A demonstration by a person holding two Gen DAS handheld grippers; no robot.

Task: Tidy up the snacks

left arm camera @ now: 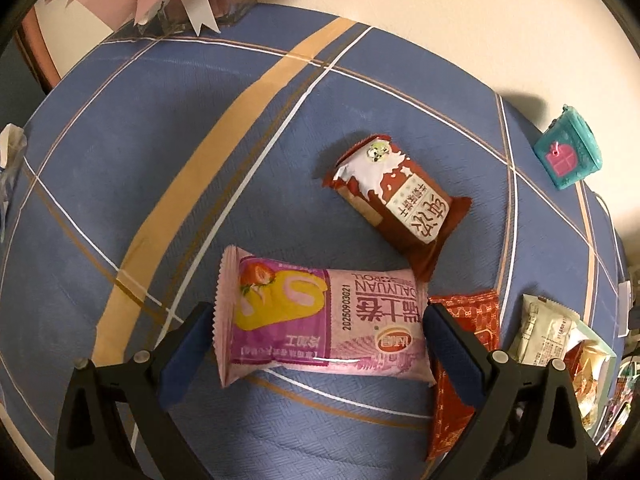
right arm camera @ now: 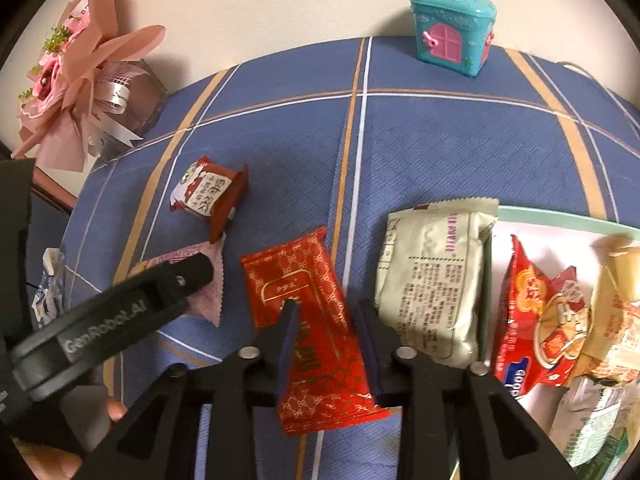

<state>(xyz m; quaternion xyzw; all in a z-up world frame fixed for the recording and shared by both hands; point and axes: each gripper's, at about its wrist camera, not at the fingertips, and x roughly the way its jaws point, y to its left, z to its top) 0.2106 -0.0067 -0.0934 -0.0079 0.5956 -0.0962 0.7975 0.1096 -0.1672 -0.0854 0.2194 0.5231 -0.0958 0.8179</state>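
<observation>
straddling pink packet [left arm camera: 320,320], left tool [left arm camera: 318,344] jaws clear of edges

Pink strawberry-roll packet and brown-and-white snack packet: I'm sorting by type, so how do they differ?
The pink strawberry-roll packet is larger and lies crosswise between the left hand-held gripper's open fingers; the brown-and-white snack packet is smaller, lies diagonally farther back, and is clear of both grippers. Pink shows a rolled cake picture; brown shows white splashes. Both are sealed and rest on the blue checked cloth.
</observation>
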